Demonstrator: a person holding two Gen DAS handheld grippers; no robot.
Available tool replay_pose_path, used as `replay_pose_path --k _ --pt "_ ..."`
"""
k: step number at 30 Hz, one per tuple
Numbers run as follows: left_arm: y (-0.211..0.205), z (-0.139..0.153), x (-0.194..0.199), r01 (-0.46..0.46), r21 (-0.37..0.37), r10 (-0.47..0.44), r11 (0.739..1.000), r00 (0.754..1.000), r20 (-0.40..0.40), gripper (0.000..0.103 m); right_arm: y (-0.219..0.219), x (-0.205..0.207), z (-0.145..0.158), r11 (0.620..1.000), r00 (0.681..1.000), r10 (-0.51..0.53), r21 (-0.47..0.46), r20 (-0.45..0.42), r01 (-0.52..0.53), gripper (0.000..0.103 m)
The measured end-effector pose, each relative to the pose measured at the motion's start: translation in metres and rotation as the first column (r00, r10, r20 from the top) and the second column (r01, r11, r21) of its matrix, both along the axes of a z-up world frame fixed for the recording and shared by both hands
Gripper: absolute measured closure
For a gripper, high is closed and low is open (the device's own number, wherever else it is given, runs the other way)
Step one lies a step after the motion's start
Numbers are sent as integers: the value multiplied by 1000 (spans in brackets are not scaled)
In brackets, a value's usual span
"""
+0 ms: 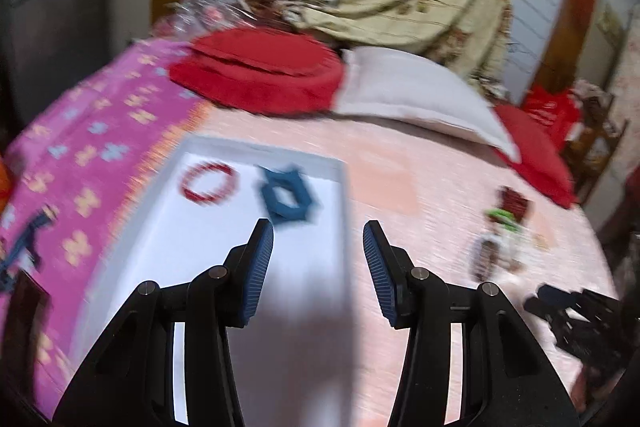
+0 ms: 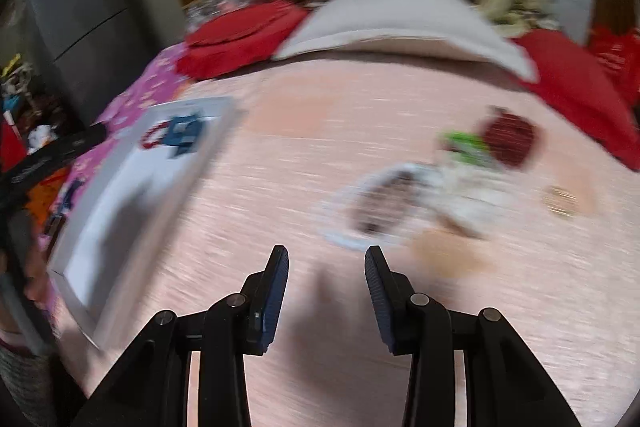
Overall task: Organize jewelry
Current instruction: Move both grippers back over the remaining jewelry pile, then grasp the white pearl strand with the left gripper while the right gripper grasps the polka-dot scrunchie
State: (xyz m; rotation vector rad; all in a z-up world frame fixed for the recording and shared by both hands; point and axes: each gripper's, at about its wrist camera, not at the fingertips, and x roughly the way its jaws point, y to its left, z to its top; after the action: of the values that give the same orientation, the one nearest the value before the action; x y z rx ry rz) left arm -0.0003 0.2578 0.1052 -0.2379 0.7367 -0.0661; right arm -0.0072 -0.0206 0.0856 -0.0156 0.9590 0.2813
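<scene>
Both my claws were empty at that moment, each with its jaws spread apart and nothing between the pads. My left claw [image 1: 318, 239] hung over the near part of the white tray [image 1: 132, 227] that lay on the bed [image 1: 400, 155], and inside the tray, toward its far end, sat a red beaded bracelet [image 1: 208, 183] and, just beside it, a blue angular piece [image 1: 289, 195], close together but apart as far as the blur let me tell. My right claw [image 2: 326, 267] pointed down at the pink bedcover, short of the loose heap of jewelry [image 2: 420, 187] still waiting there: a pale looped strand around something dark, a green piece [image 2: 464, 143], a dark red piece [image 2: 510, 139] behind it, and a small gold round thing [image 2: 560, 202] lying apart to the right. All of that was smeared, so I could not say which pieces touched. I judged the sorting partly done, with two items already in the tray and several left on the bed; the step in hand looked like reaching for the next piece with the right claw. That next move would call for settling over one single item, most easily the pale strand nearest my pads, lowering until the pads straddled it, and pinching without dragging its tangled neighbours along. The soft cover might give under the pads, so a light, low approach seemed wise.
</scene>
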Motion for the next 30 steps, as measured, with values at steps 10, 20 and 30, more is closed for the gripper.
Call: replay_pose_path --k 10,20,30 --pt "-110 -24 17 194 49 -186 980 974 -131 57 -154 -12 -10 972 976 -213 94 -34 215 65" --pt "-178 -73 72 281 58 -260 958 937 -234 57 -166 6 -32 958 980 -185 212 -68 195 65" --pt "-186 -87 83 313 47 -288 948 914 -286 96 -145 56 -39 925 979 -188 320 -79 203 60"
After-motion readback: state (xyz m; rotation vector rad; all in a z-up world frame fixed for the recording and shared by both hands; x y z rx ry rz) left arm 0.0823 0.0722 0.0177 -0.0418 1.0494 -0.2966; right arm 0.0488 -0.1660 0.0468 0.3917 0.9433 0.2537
